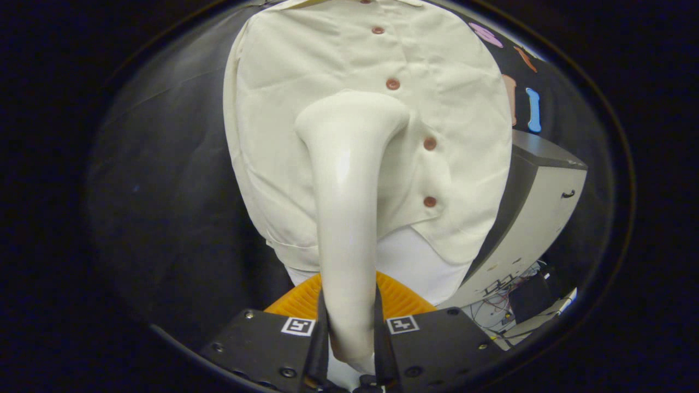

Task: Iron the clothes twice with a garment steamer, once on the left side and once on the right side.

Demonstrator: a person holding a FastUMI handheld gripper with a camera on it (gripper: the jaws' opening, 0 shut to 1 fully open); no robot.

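A cream shirt with a row of reddish-brown buttons hangs in front of me against the black cloth wall. My gripper is shut on the handle of a white garment steamer, which rises between the fingers. The steamer's wide head lies against the shirt just left of the button row, between the second and third visible buttons. The shirt's lower hem hangs over a white layer beneath it. The collar is cut off above.
An orange ribbed disc sits just beyond the fingers, under the shirt. To the right stands a grey and white cabinet with loose wires at its foot. Black cloth hangs to the left.
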